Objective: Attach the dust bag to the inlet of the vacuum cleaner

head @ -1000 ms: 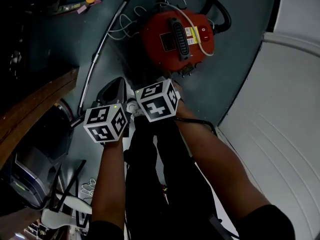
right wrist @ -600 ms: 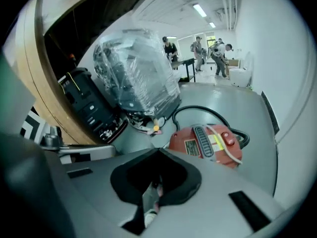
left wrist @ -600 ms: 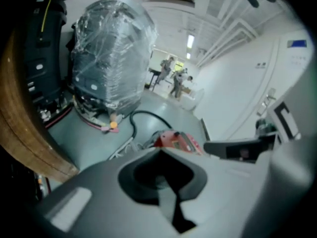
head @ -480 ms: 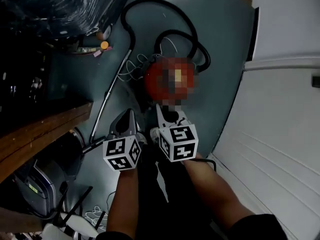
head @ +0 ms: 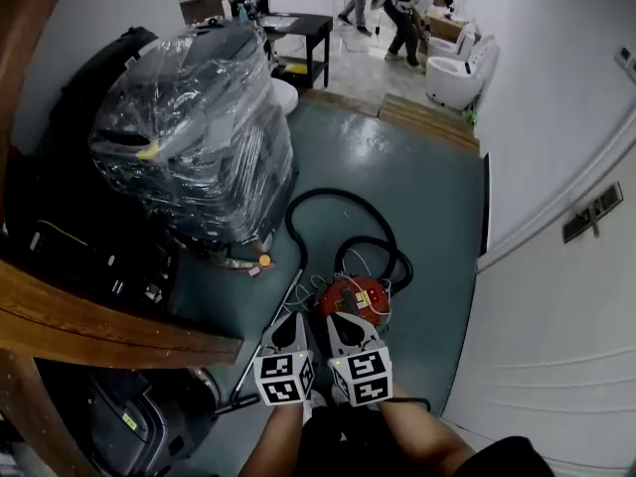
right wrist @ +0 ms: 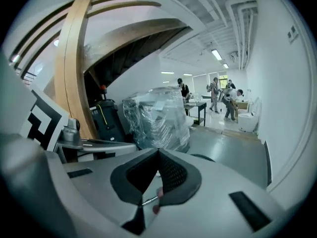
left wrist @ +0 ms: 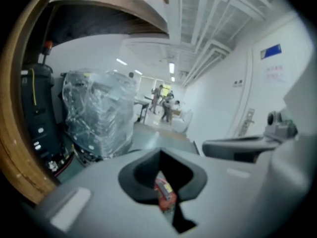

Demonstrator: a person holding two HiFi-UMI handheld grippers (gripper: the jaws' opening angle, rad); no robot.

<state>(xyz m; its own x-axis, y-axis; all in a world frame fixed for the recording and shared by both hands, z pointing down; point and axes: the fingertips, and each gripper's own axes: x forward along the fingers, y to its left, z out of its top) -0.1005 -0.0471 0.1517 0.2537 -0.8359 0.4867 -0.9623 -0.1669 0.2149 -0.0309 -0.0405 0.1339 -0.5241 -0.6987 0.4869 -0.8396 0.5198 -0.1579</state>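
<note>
Head view: the left gripper (head: 295, 321) and right gripper (head: 338, 321) are held close side by side at bottom centre, above a grey-green floor (head: 427, 197). Both forearms are cut off by the lower edge.

The red vacuum cleaner (head: 360, 296) stands on the floor just beyond the gripper tips. Its near side is covered by them, and its inlet is too small to be made out. A black hose (head: 290, 222) is looped on the floor beyond it. A metal tube (head: 248, 381) lies to its left, partly hidden behind the left gripper. A dust bag cannot be identified in any view.

Left gripper view: the jaws are brought together and nothing is clamped. A diamond-shaped gap is left between the pads (left wrist: 141, 175), and a red strip of the vacuum cleaner is seen through it.

Right gripper view: the jaws are likewise together, with nothing gripped. A thin metal bit and reddish smears show through the gap, too blurred to be named.

A plastic-wrapped stack (head: 199, 132) stands at upper left, its contents obscured by the film. A curved wooden beam (head: 109, 331) crosses the left side, and the dark machines under it are lost in shadow. People (head: 397, 8) at the far end are too small for detail.
</note>
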